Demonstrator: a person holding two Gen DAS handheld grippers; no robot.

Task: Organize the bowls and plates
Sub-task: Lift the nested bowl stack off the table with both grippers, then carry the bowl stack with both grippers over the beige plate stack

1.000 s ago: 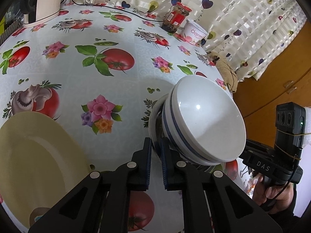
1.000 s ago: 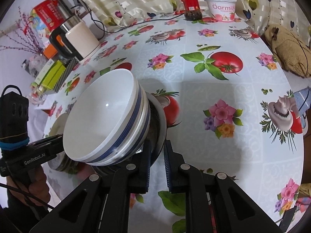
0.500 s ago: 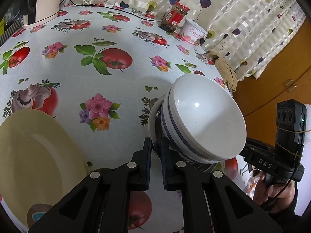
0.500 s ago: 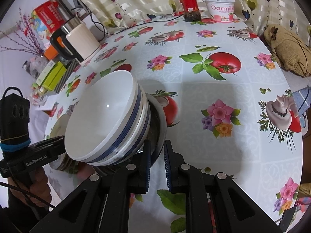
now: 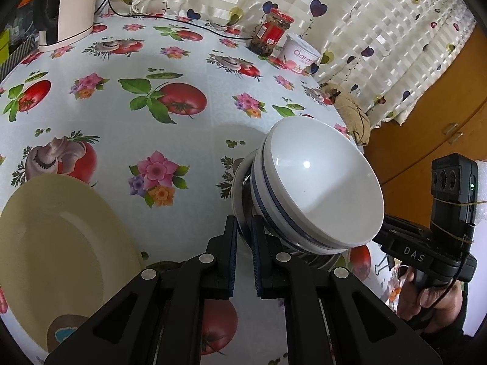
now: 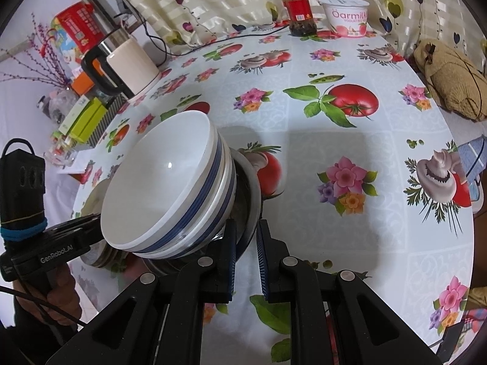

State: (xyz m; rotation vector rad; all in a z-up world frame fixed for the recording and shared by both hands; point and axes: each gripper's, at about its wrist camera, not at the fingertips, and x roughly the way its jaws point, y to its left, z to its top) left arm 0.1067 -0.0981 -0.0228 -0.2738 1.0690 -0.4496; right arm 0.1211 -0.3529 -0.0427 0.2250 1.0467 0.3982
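Observation:
A stack of white bowls with blue bands (image 5: 322,191) sits in a metal bowl (image 5: 240,182) and is held above the table between both grippers. My left gripper (image 5: 243,228) is shut on the metal bowl's rim from one side. My right gripper (image 6: 246,228) is shut on the same rim (image 6: 254,200) from the opposite side; the striped bowls (image 6: 170,182) tilt toward its left. A cream plate (image 5: 61,237) lies on the table at the left in the left wrist view. It also shows behind the bowls in the right wrist view (image 6: 94,197).
The flowered tablecloth (image 5: 152,97) covers a round table. A kettle (image 6: 124,64) stands at the back left, a red-lidded jar (image 6: 298,9) and a yogurt tub (image 6: 347,15) at the back. A brown cloth bundle (image 6: 450,82) lies at the right edge. Boxes (image 6: 88,115) stand beyond the left edge.
The held bowl stack has shifted slightly toward the cream plate, and the table view has slid a little. Both grippers keep their grip on the rim.

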